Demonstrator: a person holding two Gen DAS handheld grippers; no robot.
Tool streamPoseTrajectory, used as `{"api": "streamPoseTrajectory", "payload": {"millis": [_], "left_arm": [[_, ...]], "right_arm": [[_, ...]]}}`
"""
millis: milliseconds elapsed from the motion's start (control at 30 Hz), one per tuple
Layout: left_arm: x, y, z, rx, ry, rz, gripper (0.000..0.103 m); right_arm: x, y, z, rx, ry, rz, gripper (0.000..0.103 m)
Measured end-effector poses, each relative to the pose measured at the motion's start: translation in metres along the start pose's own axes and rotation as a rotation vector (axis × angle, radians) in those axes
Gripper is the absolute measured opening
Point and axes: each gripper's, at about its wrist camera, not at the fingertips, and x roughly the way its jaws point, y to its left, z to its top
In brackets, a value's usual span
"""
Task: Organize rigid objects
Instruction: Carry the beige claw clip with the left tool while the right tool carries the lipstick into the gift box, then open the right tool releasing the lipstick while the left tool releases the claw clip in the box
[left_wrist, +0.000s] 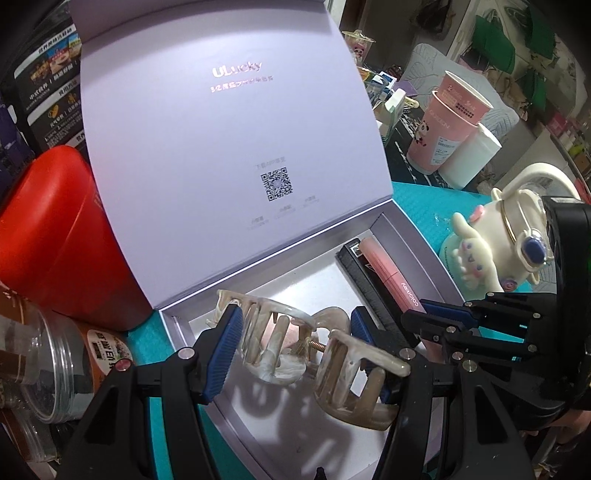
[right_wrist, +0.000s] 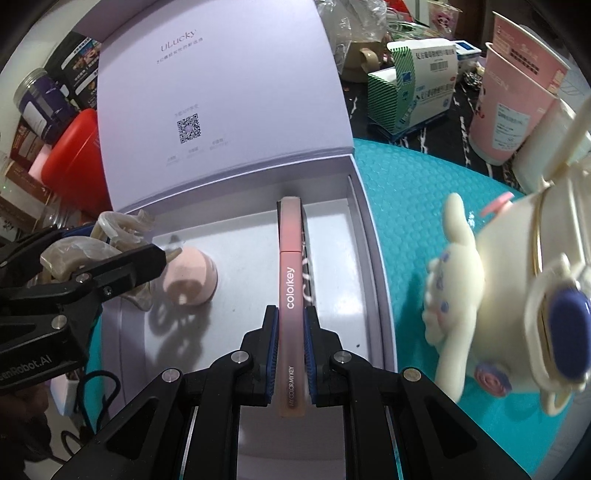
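An open lilac gift box (left_wrist: 402, 236) (right_wrist: 373, 236) lies on the teal mat, lid raised. My left gripper (left_wrist: 295, 347) is shut on a marbled cream claw hair clip (left_wrist: 314, 347) and holds it over the box's left part; the clip also shows in the right wrist view (right_wrist: 110, 236). My right gripper (right_wrist: 291, 345) is shut on a pink Colorkey lip gloss tube (right_wrist: 290, 273) (left_wrist: 391, 273), held over the box's right side, above a black carton (left_wrist: 369, 280). A pink makeup sponge (right_wrist: 192, 280) lies in the box under the clip.
A cream Cinnamoroll figure stand (right_wrist: 480, 280) (left_wrist: 491, 251) with a blue-stone bangle stands on the mat right of the box. Pink paper cups (left_wrist: 450, 122) (right_wrist: 517, 99) and a green-white carton (right_wrist: 413, 85) sit behind. A red tin (left_wrist: 62, 236) and jars (left_wrist: 55, 362) crowd the left.
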Motion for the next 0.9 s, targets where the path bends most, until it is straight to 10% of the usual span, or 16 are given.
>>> {"api": "streamPoseTrajectory", "payload": {"millis": [900], "left_arm": [[0.031,0.011,-0.002,-0.050,0.071,-0.041,0.062]], "right_arm": [[0.008,-0.005,0.005,0.005,0.015,0.033,0.014]]}}
